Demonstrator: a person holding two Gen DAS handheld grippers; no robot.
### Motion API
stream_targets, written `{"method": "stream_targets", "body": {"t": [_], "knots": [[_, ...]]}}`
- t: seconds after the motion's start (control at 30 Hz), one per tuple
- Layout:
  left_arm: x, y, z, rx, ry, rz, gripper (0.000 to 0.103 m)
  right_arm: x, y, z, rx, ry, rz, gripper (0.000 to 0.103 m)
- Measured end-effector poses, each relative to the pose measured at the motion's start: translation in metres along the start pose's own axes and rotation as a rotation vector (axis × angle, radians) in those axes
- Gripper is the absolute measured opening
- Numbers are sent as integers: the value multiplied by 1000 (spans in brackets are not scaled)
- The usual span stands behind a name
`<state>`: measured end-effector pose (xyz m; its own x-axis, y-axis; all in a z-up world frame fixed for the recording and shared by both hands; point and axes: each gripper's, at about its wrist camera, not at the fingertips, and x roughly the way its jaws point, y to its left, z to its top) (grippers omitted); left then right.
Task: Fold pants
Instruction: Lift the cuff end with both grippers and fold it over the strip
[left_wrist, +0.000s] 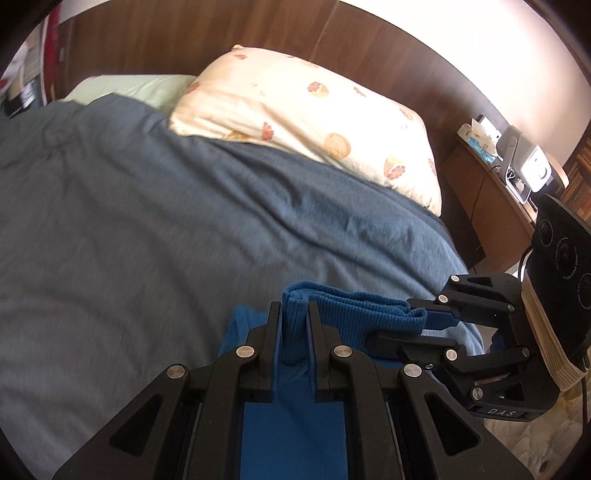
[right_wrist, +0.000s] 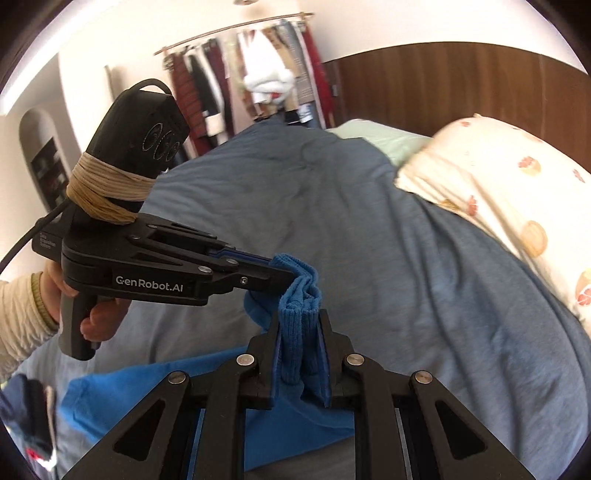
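The blue pants (right_wrist: 147, 398) hang lifted over the bed, held up by their ribbed band (left_wrist: 354, 310). My left gripper (left_wrist: 294, 308) is shut on one end of that band, with cloth bunched between its fingers. My right gripper (right_wrist: 300, 315) is shut on the other end, a short way apart. In the left wrist view the right gripper (left_wrist: 388, 321) comes in from the right and the band stretches between the two. In the right wrist view the left gripper (right_wrist: 282, 267) comes in from the left. The rest of the pants (left_wrist: 291, 424) drops below the fingers, mostly hidden.
A blue-grey duvet (left_wrist: 147, 221) covers the bed. A fruit-print pillow (left_wrist: 295, 122) and a pale green one (left_wrist: 140, 86) lie against the wooden headboard (left_wrist: 221, 33). A nightstand (left_wrist: 509, 173) stands at the right. A clothes rail (right_wrist: 251, 70) stands behind. A dark garment (right_wrist: 29, 417) lies near a sleeved hand (right_wrist: 55, 295).
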<state>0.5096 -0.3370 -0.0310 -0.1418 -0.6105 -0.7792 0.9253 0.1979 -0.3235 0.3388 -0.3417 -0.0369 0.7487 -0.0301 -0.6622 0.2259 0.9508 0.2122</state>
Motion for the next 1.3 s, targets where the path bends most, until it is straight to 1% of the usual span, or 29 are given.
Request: {"method": "stream_targets", "body": {"t": [0.1,0.33,0.43,0.57,0.67,0.8,0.97,1.17,1.23,1.3], "knots": [[-4,7,-24,-21,-8,9,12,4,23,-12,-37,14,0,17],[-7,23,-79,-97,-21,12,12,16,72,-48,-168,37,-54,17],[-6,32,-104,-135,-4,15,12,25,89,-60,-190,65,-47,17],[-7,41,-130,-166,18,33,12,38,107,-74,-196,115,-9,17],[-12,45,-141,-170,17,44,12,42,120,-84,-233,132,-1,17],[-15,50,-153,-175,36,66,13,46,136,-93,-294,135,-11,18],[-23,55,-178,-188,76,118,12,53,153,-101,-341,162,-6,18],[-34,59,-197,-227,92,191,13,54,160,-120,-375,217,9,19],[-36,60,-199,-243,85,194,13,56,160,-125,-382,239,20,24],[-37,58,-198,-251,79,191,17,57,160,-128,-369,253,36,27]]}}
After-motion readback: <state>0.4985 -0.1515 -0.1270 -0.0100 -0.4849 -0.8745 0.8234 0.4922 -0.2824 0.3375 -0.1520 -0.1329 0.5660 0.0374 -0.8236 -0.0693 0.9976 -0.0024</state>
